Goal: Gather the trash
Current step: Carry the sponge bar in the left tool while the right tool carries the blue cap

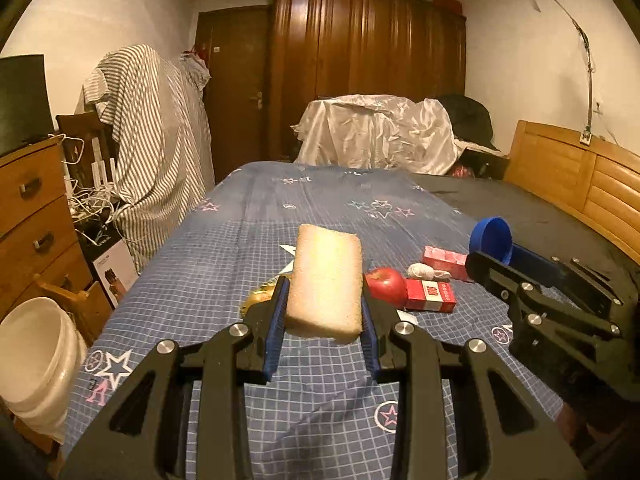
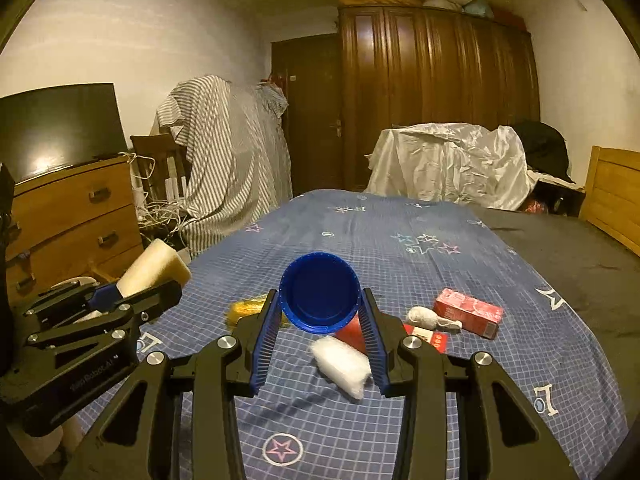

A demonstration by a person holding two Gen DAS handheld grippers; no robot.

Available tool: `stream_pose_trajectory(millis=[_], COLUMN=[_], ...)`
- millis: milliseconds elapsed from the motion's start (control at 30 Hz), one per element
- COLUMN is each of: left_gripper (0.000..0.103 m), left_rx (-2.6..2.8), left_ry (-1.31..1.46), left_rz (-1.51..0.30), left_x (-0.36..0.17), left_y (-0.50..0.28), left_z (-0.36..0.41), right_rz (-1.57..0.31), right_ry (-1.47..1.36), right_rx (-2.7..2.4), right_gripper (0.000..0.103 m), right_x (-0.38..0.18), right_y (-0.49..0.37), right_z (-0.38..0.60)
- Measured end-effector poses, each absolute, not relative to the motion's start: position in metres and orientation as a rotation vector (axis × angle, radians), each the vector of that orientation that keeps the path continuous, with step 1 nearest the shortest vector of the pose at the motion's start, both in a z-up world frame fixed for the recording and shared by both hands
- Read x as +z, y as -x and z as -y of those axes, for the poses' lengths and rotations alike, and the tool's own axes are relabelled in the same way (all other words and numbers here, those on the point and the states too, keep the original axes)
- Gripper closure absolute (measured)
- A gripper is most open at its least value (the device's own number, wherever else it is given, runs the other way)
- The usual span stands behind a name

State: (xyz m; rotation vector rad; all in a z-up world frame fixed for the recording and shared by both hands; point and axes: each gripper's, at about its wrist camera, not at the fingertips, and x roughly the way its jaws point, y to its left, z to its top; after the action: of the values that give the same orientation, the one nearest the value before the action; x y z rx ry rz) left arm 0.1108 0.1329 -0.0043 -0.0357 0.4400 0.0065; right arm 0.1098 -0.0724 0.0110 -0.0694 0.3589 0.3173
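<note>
My left tool [image 1: 325, 308] grips a pale sponge block [image 1: 325, 280] between its pads, lifted clear above the bed [image 1: 320, 420]. My right tool [image 2: 320, 320] clamps a blue cup [image 2: 320, 292], mouth facing me. On the blue checked bedsheet: apple [image 1: 386, 285], red packet [image 1: 430, 296], pink carton [image 2: 468, 312], white wad [image 2: 340, 364]. White bucket [image 1: 36, 356] stands left of bed.

Two grippers are raised over the bed: the left gripper [image 1: 325, 312] holds one pale sponge [image 1: 325, 280], the right gripper [image 2: 320, 320] one blue cup [image 2: 319, 294]. On the bedspread [image 2: 400, 240] lie one red apple [image 1: 386, 285], two red boxes [image 1: 430, 296] [image 2: 468, 312], one white wad [image 2: 342, 364], one crumpled tissue [image 2: 426, 317] and one yellow wrapper [image 2: 246, 307].
</note>
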Motion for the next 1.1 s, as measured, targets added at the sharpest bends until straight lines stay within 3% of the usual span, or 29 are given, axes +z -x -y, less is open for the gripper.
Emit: stream_pose_trajectory(millis=[400,1100], left_gripper=[0.072,0.072], left_rx=[0.139,0.438], left_ry=[0.05,0.097], left_rz=[-0.416,-0.439], left_x=[0.02,0.036], left_y=[-0.093,-0.038], left_z=[-0.199,-0.357], right_rz=[-0.348,-0.405], right_ry=[0.104,0.189], right_rx=[0.436,0.749], right_gripper=[0.062,0.062], right_x=[0.044,0.073], right_y=[-0.11,-0.113], right_z=[-0.007,-0.249])
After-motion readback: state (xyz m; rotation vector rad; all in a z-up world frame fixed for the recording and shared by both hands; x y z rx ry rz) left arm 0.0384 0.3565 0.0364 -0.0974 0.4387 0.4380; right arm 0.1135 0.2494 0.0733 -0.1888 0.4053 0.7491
